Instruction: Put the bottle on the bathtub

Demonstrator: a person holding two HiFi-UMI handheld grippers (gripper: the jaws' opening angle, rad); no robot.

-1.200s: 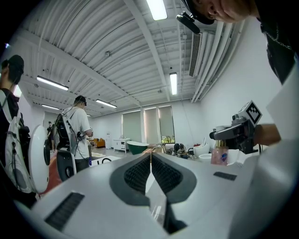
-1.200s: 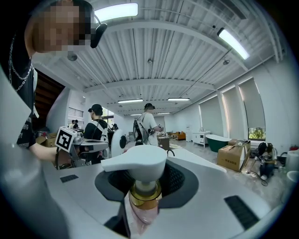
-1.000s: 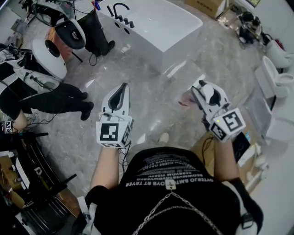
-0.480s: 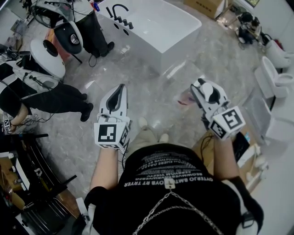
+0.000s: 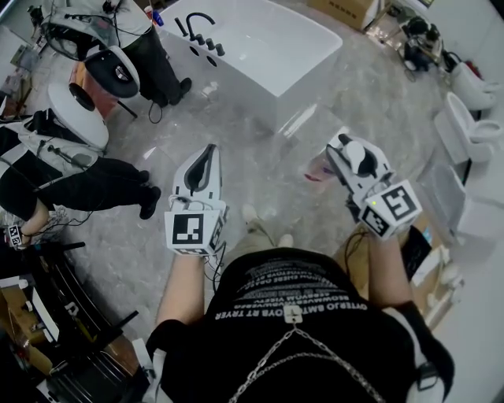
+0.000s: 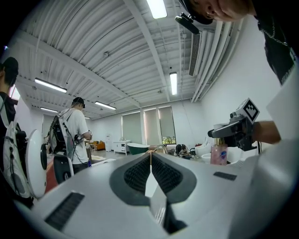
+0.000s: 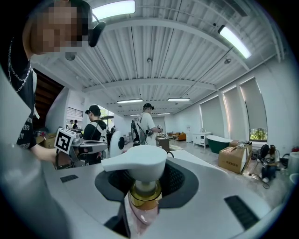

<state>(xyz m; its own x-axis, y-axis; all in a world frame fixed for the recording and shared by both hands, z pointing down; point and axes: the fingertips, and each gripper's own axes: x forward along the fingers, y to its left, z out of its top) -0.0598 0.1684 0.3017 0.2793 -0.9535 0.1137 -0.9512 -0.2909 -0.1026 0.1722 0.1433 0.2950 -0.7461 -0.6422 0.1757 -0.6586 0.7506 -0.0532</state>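
My right gripper (image 5: 340, 154) is shut on a pink pump bottle (image 5: 319, 168) with a gold collar and a white pump head (image 7: 135, 164); the bottle (image 6: 217, 153) hangs upright below the jaws. The left gripper (image 5: 205, 157) is shut with nothing in it, its pads pressed together (image 6: 150, 172). A white bathtub (image 5: 260, 43) with black faucet fittings (image 5: 198, 30) stands ahead on the marble floor, well beyond both grippers.
Two people with gear stand at the left (image 5: 71, 157) and beside the tub's left end (image 5: 146, 47). Toilets (image 5: 472, 126) line the right wall. A cardboard box (image 5: 339, 9) lies past the tub. Cables and equipment (image 5: 55, 330) crowd the lower left.
The view has shifted forward slightly toward the bathtub; both grippers keep their hold and spacing. My foot shows below the left gripper.
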